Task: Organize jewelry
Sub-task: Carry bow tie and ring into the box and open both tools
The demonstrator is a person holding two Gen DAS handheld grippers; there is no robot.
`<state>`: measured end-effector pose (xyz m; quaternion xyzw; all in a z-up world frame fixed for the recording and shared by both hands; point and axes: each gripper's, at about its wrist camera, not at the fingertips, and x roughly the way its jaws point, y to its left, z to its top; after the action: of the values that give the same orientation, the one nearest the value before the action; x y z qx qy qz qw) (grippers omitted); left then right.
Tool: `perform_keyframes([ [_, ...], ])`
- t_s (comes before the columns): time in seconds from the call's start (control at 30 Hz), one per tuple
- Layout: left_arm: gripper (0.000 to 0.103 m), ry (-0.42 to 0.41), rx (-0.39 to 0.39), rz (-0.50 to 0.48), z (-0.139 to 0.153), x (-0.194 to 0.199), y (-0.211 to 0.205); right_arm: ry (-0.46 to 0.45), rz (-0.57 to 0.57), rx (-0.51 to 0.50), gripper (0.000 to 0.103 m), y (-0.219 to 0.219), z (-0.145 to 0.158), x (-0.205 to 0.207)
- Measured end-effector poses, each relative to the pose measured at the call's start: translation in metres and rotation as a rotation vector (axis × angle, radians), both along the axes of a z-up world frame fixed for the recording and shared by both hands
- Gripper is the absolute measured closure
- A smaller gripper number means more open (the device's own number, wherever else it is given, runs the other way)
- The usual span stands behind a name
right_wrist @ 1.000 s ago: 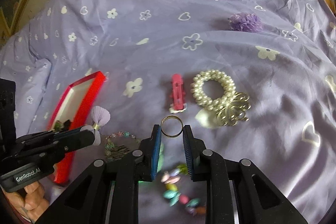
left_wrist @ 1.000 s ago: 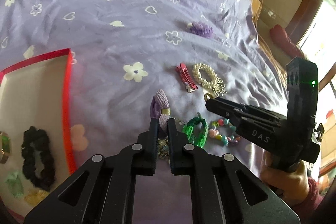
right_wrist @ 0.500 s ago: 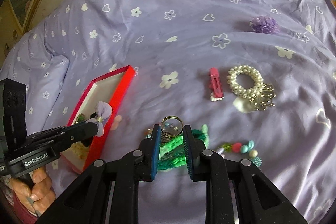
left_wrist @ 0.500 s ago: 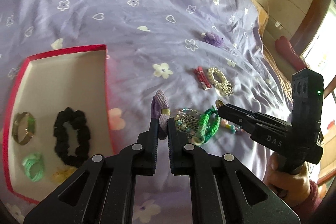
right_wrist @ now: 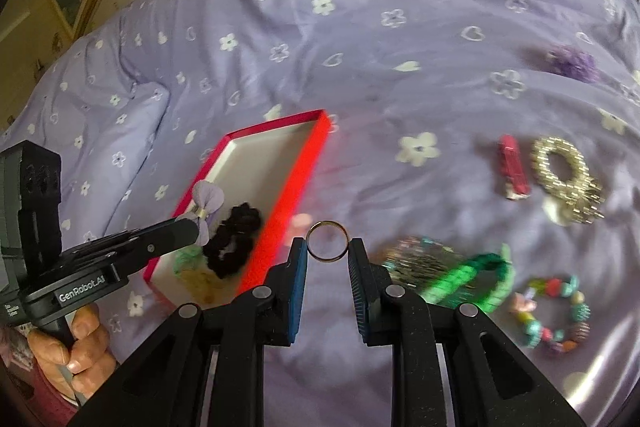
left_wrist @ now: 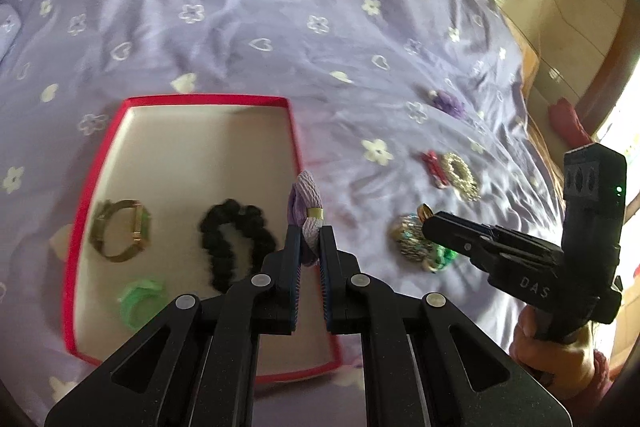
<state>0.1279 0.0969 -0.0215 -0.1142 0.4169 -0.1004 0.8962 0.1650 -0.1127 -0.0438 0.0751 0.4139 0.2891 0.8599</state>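
Note:
My left gripper (left_wrist: 310,233) is shut on a lilac bow hair clip (left_wrist: 306,203), held above the right edge of the red-rimmed box (left_wrist: 208,101). The box holds a black scrunchie (left_wrist: 236,239), a gold bracelet (left_wrist: 118,231) and a green hair tie (left_wrist: 140,301). My right gripper (right_wrist: 328,247) is shut on a thin gold ring (right_wrist: 328,246), held over the bed just right of the box (right_wrist: 296,171). In the right wrist view the left gripper (right_wrist: 188,227) carries the bow (right_wrist: 206,203) over the box.
On the purple flowered bedspread (right_wrist: 360,47) lie a red hair clip (right_wrist: 512,167), a pearl bracelet with a gold charm (right_wrist: 564,167), a green bracelet (right_wrist: 476,279), a sparkly beaded bracelet (right_wrist: 416,259), a colourful bead bracelet (right_wrist: 560,311) and a purple scrunchie (right_wrist: 572,63).
Both grippers rose and moved left toward the box, carrying the bow and the ring. The box has come fully into the left wrist view.

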Motion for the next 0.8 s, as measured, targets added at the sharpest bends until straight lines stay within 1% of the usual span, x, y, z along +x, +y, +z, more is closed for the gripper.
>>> perform_keyframes([
  [0.2, 0.096, 0.008, 0.007, 0.052, -0.005, 0.004, 0.029, -0.009, 0.059, 0.001, 0.082, 0.037, 0.004, 0.006],
  [0.37, 0.096, 0.022, 0.018, 0.092, -0.012, 0.015, 0.053, -0.006, 0.102, 0.0, 0.082, 0.067, 0.003, 0.017],
  [0.57, 0.096, 0.044, 0.034, 0.129, -0.023, 0.036, 0.077, 0.01, 0.144, -0.015, 0.082, 0.103, -0.007, 0.037],
  [0.8, 0.096, 0.08, 0.049, 0.147, -0.039, 0.062, 0.097, 0.03, 0.172, -0.058, 0.082, 0.13, -0.021, 0.059],
])
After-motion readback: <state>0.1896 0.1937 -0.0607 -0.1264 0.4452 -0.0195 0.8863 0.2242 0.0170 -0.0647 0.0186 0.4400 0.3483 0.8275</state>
